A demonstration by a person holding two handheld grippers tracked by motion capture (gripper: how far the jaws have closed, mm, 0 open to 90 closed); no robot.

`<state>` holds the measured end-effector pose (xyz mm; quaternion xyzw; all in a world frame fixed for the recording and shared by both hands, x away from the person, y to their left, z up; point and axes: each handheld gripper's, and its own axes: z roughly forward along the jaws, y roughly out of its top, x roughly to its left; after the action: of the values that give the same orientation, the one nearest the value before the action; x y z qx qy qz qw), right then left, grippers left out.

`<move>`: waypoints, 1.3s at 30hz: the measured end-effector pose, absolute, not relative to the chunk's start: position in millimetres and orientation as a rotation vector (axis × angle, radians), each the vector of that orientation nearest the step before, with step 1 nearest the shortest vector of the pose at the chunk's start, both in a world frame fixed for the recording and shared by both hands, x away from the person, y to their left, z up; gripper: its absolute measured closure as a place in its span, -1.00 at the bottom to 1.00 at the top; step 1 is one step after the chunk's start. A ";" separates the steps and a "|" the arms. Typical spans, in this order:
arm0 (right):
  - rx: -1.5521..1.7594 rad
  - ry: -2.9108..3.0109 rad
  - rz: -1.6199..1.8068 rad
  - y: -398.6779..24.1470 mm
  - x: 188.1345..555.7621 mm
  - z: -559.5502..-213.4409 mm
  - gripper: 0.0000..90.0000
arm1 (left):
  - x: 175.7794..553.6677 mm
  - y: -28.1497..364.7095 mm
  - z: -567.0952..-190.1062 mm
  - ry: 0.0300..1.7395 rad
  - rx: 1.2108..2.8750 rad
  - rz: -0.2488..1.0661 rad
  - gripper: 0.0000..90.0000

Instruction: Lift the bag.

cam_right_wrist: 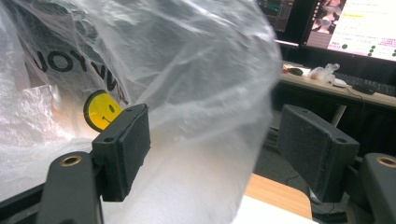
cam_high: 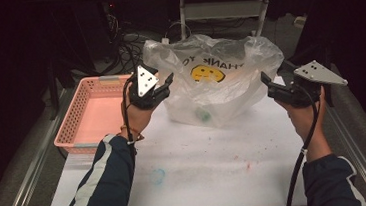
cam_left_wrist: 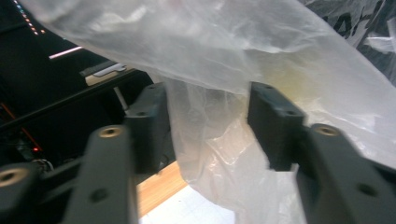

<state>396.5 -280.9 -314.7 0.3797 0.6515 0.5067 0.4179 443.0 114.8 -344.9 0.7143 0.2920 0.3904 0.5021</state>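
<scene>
Clear plastic, a smiley-face bag (cam_high: pixel 214 80) standing up at twelve o'clock on the white tabletop (cam_high: pixel 202 171). Left tongs (cam_high: pixel 165 86) at the bag's nine o'clock edge, jaws spread wide with a fold of film hanging loose between them. Right tongs (cam_high: pixel 266 83) at its three o'clock edge, also released, film bulging between the pads. Pink basket (cam_high: pixel 91 113) sits at ten o'clock.

Your bag (cam_high: pixel 219 79) is thin, translucent plastic film, crinkled and faintly glossy. Your gripper pads (cam_right_wrist: pixel 122 149) are matt black with a fine grainy texture, each plate (cam_high: pixel 145 80) on top bare grey metal. The basket (cam_high: pixel 91 111) beside you is pink lattice plastic, and the table's white sheet (cam_high: pixel 206 166) looks matt, paper-like and stained.
</scene>
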 end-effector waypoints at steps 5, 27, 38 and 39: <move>0.959 1.655 1.242 -283.7 394.3 -319.3 -0.45 | 448.9 118.8 -344.9 0.749 1.722 0.969 0.14; 0.978 1.768 1.188 -283.3 373.7 -365.5 -0.46 | 415.2 153.9 -369.7 0.747 1.753 0.916 -0.29; 0.959 1.782 1.199 -297.5 351.5 -374.5 -0.48 | 379.5 166.0 -389.4 0.661 1.859 0.909 -0.47; 0.952 1.791 1.201 -298.5 349.0 -375.8 -0.50 | 376.2 167.7 -390.0 0.649 1.862 0.909 -0.48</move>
<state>349.0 -298.5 -375.8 0.3730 0.7022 0.4709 0.3821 376.2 167.7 -390.0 0.7588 0.2643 0.3702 0.4663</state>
